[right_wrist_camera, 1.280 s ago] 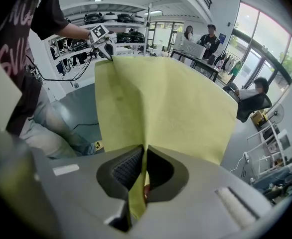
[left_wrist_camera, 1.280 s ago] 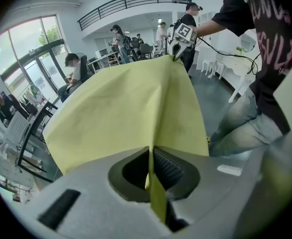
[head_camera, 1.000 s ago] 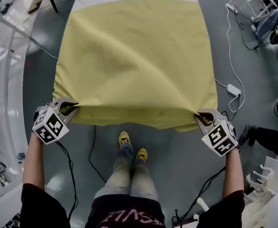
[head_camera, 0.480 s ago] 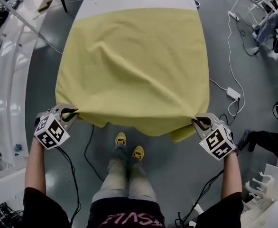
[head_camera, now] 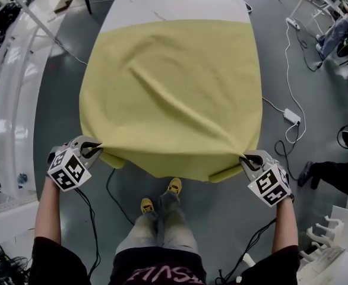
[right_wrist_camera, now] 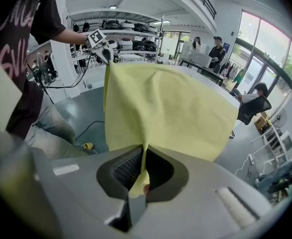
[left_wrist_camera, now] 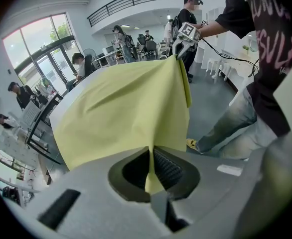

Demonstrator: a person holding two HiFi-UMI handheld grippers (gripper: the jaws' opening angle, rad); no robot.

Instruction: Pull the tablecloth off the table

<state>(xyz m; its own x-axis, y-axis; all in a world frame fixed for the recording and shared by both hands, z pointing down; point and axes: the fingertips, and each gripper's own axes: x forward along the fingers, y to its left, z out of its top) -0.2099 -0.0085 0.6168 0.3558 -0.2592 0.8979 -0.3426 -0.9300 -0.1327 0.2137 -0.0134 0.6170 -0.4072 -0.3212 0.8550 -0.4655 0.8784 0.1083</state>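
Head view: yellow cloth (head_camera: 171, 94) lies over the white counter (head_camera: 174, 8), long axis running 12 to 6 o'clock, far end to near end. A strip of counter is bare at 12 o'clock. The cloth's near edge is off the counter and hangs taut in the air between the two grippers. One raised crease crosses the cloth from about 11 o'clock towards the centre. A small flap sags below the near edge just beside the right gripper.

Left gripper (head_camera: 94, 149): at 7 o'clock of the frame, on the near left corner of the cloth. Right gripper (head_camera: 245, 159): at 5 o'clock, on the near right corner. Both point steeply down.

Left gripper view: fingers (left_wrist_camera: 166, 168) closed together with the cloth corner pinched between them. A thin yellow tail hangs below the pinch line and the sheet fans up and away from it. The right gripper shows at 1 o'clock, at the top of the same edge. Only this view shows the ribbed pad face and the grip itself.

Right gripper view: fingers (right_wrist_camera: 128, 169) likewise clamped on the corner, with a tail of cloth below the pinch. The left gripper shows at 11 o'clock.

Head view only: the person's yellow shoes (head_camera: 174, 187) on the grey floor (head_camera: 221, 218) under the hanging edge, and cables (head_camera: 111, 198) trailing from the grippers. Gripper views only: people at desks behind the counter.
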